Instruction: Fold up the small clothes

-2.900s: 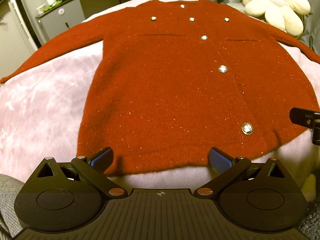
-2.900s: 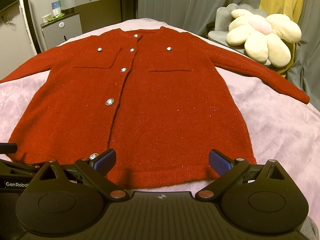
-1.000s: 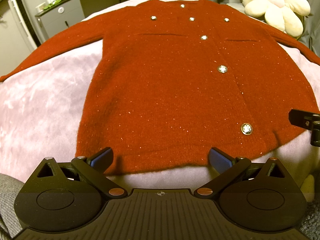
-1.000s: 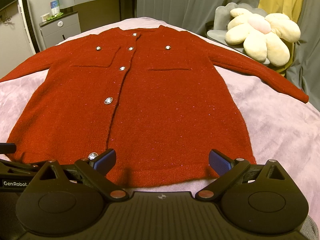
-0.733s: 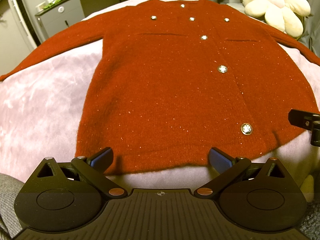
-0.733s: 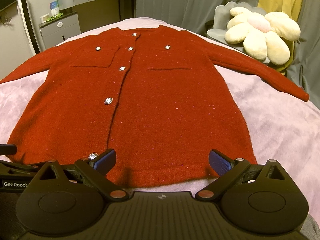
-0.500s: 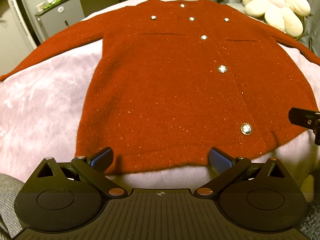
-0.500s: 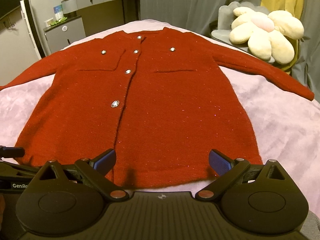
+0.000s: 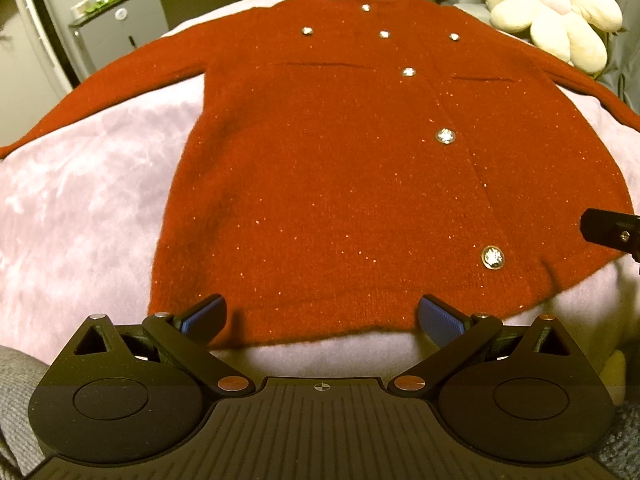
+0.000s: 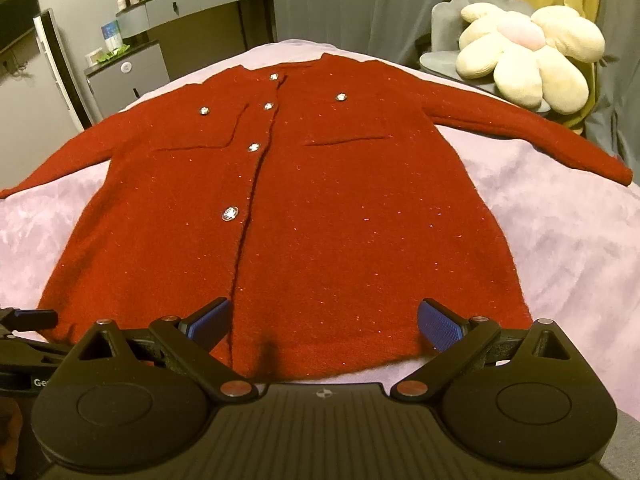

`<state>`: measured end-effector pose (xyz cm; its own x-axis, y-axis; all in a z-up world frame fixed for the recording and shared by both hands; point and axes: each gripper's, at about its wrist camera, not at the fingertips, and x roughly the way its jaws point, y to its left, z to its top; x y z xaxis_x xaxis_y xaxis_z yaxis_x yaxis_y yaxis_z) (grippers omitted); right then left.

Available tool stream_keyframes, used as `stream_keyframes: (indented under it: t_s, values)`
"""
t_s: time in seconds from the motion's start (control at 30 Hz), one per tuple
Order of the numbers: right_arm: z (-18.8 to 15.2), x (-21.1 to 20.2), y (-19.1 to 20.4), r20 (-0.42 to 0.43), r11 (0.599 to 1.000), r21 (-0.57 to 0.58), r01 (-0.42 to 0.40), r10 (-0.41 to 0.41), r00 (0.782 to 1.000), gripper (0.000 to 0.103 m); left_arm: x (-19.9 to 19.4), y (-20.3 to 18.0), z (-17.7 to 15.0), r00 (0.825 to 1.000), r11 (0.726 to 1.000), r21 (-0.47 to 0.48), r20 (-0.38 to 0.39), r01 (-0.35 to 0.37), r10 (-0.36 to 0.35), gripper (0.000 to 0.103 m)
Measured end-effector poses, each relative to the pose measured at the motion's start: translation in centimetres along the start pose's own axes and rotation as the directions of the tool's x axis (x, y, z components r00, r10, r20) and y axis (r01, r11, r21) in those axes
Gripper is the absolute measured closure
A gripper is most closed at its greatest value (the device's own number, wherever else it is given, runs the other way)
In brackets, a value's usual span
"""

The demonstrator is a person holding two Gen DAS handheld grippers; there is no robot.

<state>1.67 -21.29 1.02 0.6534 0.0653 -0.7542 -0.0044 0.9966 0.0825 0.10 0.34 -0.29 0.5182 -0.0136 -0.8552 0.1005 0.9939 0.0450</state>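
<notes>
A red knitted cardigan (image 9: pixel 340 168) with silver buttons lies flat and face up on a pink plush cover (image 9: pixel 80 208), both sleeves spread out sideways. My left gripper (image 9: pixel 322 316) hovers open just before the hem, left of the button row. In the right wrist view the same cardigan (image 10: pixel 320 216) fills the middle, and my right gripper (image 10: pixel 324 322) stands open over the hem's right half. Nothing is between either pair of fingers. The right gripper's tip (image 9: pixel 612 232) shows at the right edge of the left wrist view.
A cream flower-shaped plush cushion (image 10: pixel 528 56) sits on a grey seat at the back right. Grey cabinets (image 10: pixel 128 80) and a counter with bottles stand at the back left. Grey and yellow curtains hang behind. The pink cover (image 10: pixel 568 240) stretches bare on both sides of the cardigan.
The right gripper has risen and drawn back slightly, so the cardigan sits lower and smaller in its view. The left gripper has held still. Both stayed open.
</notes>
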Motion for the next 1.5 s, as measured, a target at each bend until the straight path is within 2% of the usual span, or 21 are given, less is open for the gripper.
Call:
stream_keyframes:
  t_s: [0.1,0.33,0.4,0.5,0.53,0.63,0.7,0.83,0.93,1.0,1.1,1.17,1.27,1.3,1.33,1.4,1.5]
  values:
    - [0.1,-0.1,-0.2,0.007,1.000,0.011,-0.023,0.023,1.000,0.004,0.2,0.1,0.3,1.000,1.000,-0.002,-0.010,0.004,-0.004,0.000]
    - [0.4,-0.3,-2.1,0.052,0.978,0.133,-0.162,0.156,0.986,0.004,0.3,0.4,1.2,1.000,1.000,0.006,-0.028,0.013,-0.012,0.000]
    - [0.5,-0.3,-2.7,0.081,0.969,0.162,-0.187,0.175,0.981,0.004,-0.4,0.6,1.9,1.000,1.000,0.007,-0.003,0.007,-0.007,0.000]
    - [1.2,-0.4,-4.1,0.149,0.940,0.206,-0.271,0.243,0.958,0.004,-2.0,1.3,4.6,0.997,1.000,-0.023,0.081,0.021,-0.019,0.000]
    - [1.6,-0.5,-4.5,0.167,0.939,0.202,-0.277,0.246,0.955,0.004,-2.2,1.4,5.3,0.994,0.999,-0.034,0.104,0.025,-0.021,0.000]
    - [3.4,-0.8,-6.0,0.226,0.961,0.164,-0.223,0.183,0.957,0.004,-2.5,1.8,8.9,0.984,0.995,-0.087,0.175,0.042,-0.027,0.000]
    - [4.7,-0.8,-7.6,0.273,0.954,0.186,-0.235,0.180,0.945,0.004,-1.8,1.6,11.5,0.975,0.990,-0.127,0.218,0.064,-0.035,0.000]
    - [6.9,0.7,-12.0,0.332,0.893,0.323,-0.313,0.202,0.921,0.004,1.1,0.1,14.9,0.967,0.981,-0.179,0.254,0.080,-0.033,0.000]
    - [7.9,2.8,-15.6,0.368,0.835,0.425,-0.350,0.194,0.910,0.004,4.4,-1.1,15.9,0.964,0.985,-0.165,0.264,0.039,0.006,0.000]
    - [8.3,4.3,-18.0,0.368,0.817,0.478,-0.323,0.148,0.918,0.004,6.4,-1.2,16.2,0.961,0.990,-0.144,0.273,-0.007,0.047,0.000]
    - [9.3,6.5,-21.4,0.333,0.814,0.533,-0.232,0.051,0.942,0.004,8.6,-0.6,15.9,0.953,0.990,-0.136,0.292,-0.045,0.083,0.000]
    - [9.6,7.9,-24.4,0.325,0.776,0.597,-0.205,0.000,0.946,0.004,9.7,0.1,16.0,0.953,0.989,-0.142,0.293,-0.035,0.075,0.000]
    - [9.6,10.0,-29.5,0.328,0.670,0.715,-0.199,-0.070,0.942,0.006,10.6,0.9,16.4,0.951,0.985,-0.171,0.302,-0.014,0.066,0.000]
    - [9.6,10.8,-31.1,0.325,0.633,0.749,-0.195,-0.093,0.941,0.014,10.8,1.2,16.3,0.949,0.983,-0.182,0.309,-0.004,0.061,0.000]
    - [9.6,11.6,-32.6,0.321,0.600,0.777,-0.191,-0.116,0.940,0.017,11.0,1.5,16.2,0.946,0.981,-0.195,0.320,0.007,0.057,0.000]
    - [9.5,13.2,-35.3,0.294,0.534,0.830,-0.164,-0.168,0.941,0.036,11.2,1.8,16.0,0.941,0.978,-0.207,0.336,0.029,0.043,0.000]
    - [8.7,15.2,-38.2,0.265,0.442,0.886,-0.142,-0.231,0.936,0.045,11.8,1.8,16.0,0.942,0.978,-0.206,0.333,0.036,0.035,0.000]
